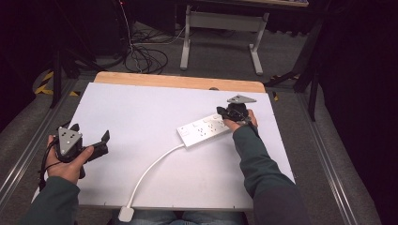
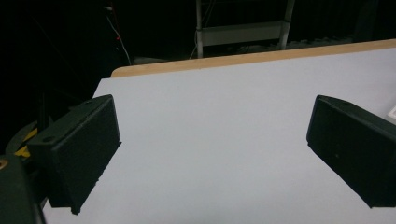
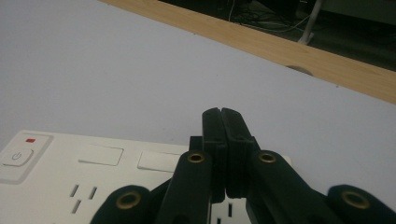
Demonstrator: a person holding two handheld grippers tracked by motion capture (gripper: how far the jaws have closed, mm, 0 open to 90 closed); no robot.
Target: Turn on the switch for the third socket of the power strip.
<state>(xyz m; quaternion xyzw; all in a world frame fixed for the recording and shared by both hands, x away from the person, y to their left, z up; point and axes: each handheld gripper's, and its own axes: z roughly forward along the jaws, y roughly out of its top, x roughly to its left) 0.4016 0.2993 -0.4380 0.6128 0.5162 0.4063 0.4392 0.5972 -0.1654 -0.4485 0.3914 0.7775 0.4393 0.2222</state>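
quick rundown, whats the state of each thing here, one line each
left tool: open, jaws wide apart, nothing between them, held over the table's left side
right tool: shut, jaws pressed together, over the power strip
power strip: flat on the table, sockets up, no plug in the visible sockets
strip's plug: unplugged, at the table's near edge

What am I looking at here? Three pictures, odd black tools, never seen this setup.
No robot: a person holds a hand-held two-jaw gripper in each hand. The high view looks down on the white table top from above. The other two pictures come from cameras riding on each gripper. The left gripper is open over bare table, holding nothing. The right gripper has its jaws pressed together above the white plastic power strip, whose white cable runs toward the table's near edge.
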